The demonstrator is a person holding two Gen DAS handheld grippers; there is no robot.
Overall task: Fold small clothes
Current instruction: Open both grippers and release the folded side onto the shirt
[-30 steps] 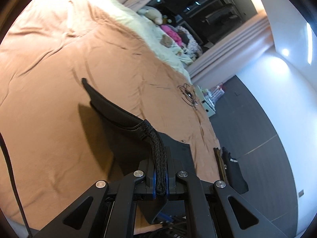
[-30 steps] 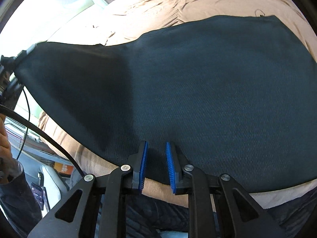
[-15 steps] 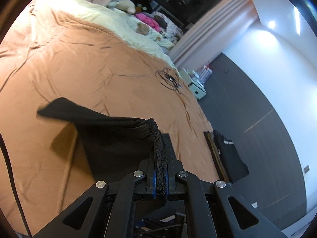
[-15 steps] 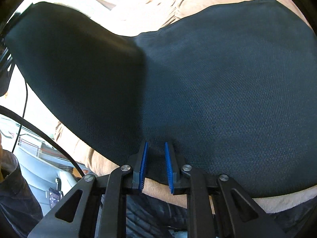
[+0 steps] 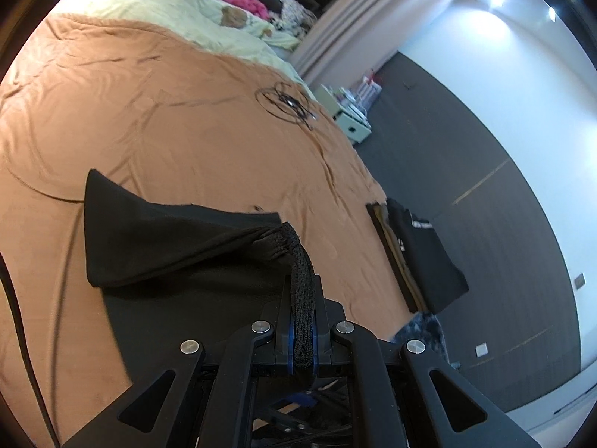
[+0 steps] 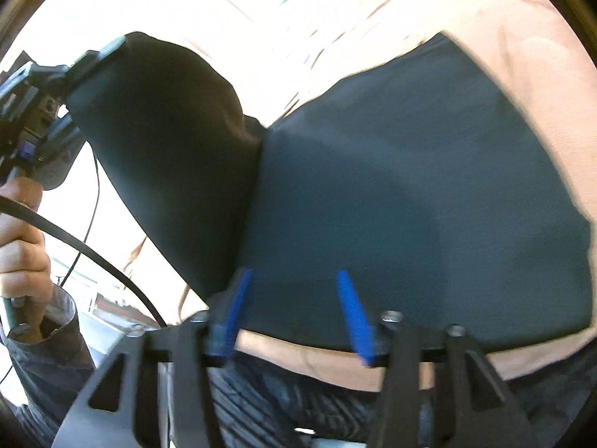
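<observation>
My left gripper is pinching a bunched corner of the black garment, lifting that side over the part lying flat on the brown bedspread. My right gripper has just been opening, its jaws spread, pinching nothing. No writing is legible.

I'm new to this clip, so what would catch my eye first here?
A black cloth spread on the brown bed, one side lifted and folded over. The left tool is shut on its bunched edge; the right tool, jaws just opened and apart, sits at the near hem.
</observation>
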